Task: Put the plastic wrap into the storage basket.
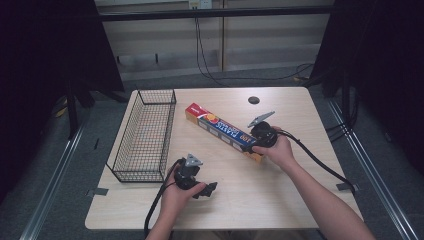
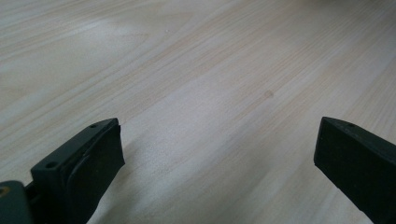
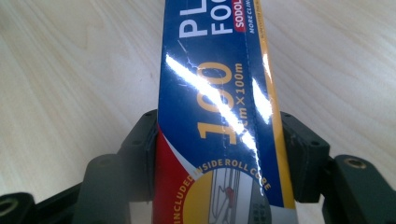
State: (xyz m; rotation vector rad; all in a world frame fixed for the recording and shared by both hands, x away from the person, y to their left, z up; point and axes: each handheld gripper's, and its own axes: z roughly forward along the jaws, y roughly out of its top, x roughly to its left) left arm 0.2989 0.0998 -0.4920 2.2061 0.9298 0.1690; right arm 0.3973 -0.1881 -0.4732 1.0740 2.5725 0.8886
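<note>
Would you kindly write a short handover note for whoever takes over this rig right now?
Right tongs: shut on the near end of the plastic wrap box, which lies diagonally on the table.
Left tongs: open, holding nothing, low over bare wood at the front.
Wire basket: at the table's left, nothing in it.
Done: box gripped.
Left: probably move it into the basket.

Lab recording bay: black curtains [image 1: 45,45], trailing cables [image 1: 210,70], bare table [image 1: 280,200].

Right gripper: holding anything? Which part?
Yes. The right gripper is shut on the plastic wrap box, jaws pressing its two long sides at the end nearest the person. The left gripper is open, holding nothing.
</note>
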